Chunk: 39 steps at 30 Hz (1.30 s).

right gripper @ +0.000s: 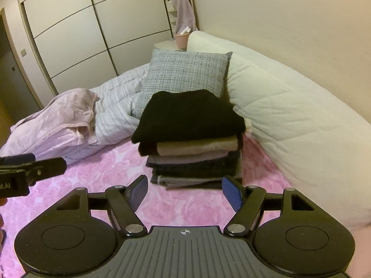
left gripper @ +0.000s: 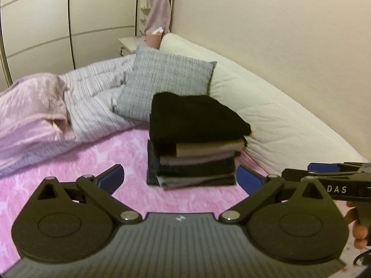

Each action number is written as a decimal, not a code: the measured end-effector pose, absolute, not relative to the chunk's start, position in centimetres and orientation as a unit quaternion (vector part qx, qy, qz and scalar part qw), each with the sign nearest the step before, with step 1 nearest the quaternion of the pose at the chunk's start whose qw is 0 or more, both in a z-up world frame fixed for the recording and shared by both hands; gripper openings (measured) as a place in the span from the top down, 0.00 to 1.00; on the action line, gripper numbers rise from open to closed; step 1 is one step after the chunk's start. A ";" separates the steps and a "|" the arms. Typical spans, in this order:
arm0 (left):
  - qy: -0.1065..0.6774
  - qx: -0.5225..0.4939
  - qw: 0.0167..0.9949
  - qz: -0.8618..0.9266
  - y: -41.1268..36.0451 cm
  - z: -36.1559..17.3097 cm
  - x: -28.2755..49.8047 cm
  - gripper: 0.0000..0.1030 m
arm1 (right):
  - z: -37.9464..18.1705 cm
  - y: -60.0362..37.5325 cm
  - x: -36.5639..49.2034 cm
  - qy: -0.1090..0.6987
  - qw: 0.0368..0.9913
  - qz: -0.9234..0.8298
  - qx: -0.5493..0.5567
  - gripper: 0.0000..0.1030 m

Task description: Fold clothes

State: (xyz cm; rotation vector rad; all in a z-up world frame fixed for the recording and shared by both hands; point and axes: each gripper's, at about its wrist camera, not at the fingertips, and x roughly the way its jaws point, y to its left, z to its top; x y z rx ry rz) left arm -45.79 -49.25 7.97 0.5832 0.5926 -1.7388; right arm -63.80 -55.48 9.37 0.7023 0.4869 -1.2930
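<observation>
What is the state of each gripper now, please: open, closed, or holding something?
Left gripper: open, holding nothing.
Right gripper: open, holding nothing; the folded stack lies ahead, untouched.

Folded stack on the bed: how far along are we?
Done: the stack sits squared on the pink blanket, a black garment on top. In hand: nothing; left tongs and right tongs are open and empty. Left: no loose garment visible to fold.
</observation>
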 end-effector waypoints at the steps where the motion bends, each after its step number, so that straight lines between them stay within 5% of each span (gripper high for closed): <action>1: 0.252 0.248 0.569 -0.742 -48.4 8.1 -45.5 0.01 | 9.6 -54.6 -63.5 0.220 0.714 -0.585 0.316 0.34; 22: 0.271 0.278 0.557 -0.734 -38.4 7.2 -41.3 0.01 | 10.2 -42.4 -58.9 0.235 0.709 -0.584 0.318 0.34; 39: 0.278 0.282 0.583 -0.710 -37.2 7.2 -43.8 0.01 | 10.7 -41.9 -60.8 0.240 0.738 -0.548 0.312 0.34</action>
